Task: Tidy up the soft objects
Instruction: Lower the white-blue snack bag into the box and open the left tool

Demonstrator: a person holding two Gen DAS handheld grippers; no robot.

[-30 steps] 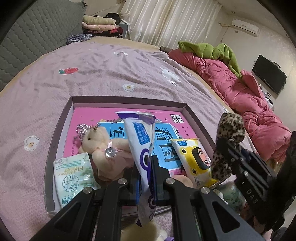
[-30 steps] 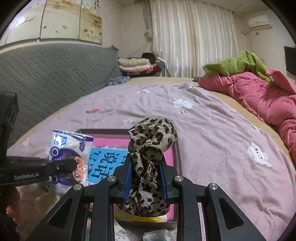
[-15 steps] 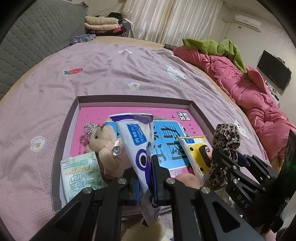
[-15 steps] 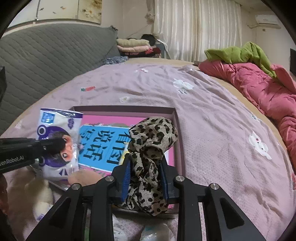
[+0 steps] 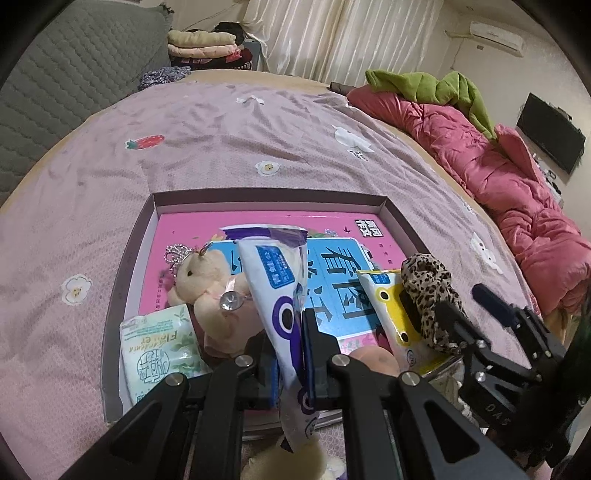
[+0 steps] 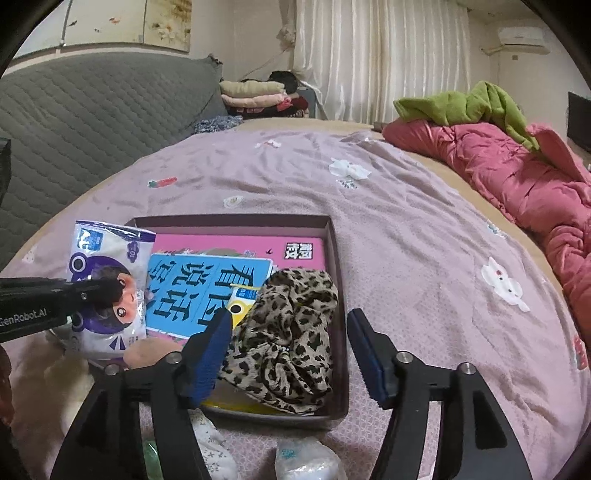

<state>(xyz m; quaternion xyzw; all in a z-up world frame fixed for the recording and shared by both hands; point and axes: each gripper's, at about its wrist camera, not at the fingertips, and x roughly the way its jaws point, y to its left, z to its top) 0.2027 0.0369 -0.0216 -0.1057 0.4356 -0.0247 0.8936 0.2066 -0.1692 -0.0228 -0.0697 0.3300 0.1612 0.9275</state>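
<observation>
Two grippers work the tray (image 5: 122, 266): right gripper (image 6: 291, 354) spread wide over the leopard scrunchie (image 6: 291, 332), left gripper (image 5: 291, 354) pinching the purple-white packet (image 5: 277, 280) for placement.

- A grey quilted headboard (image 6: 92, 110) filled the upper left of the right wrist view.
- Folded clothes (image 6: 255, 94) were stacked at top centre, left of pale curtains (image 6: 380, 59).
- A pink quilt (image 5: 491, 177) ran down the right side, with a green garment (image 5: 436, 85) lying on its far end.
- A dark screen (image 5: 550, 136) hung at the right edge, an air conditioner (image 5: 496, 33) above it.
</observation>
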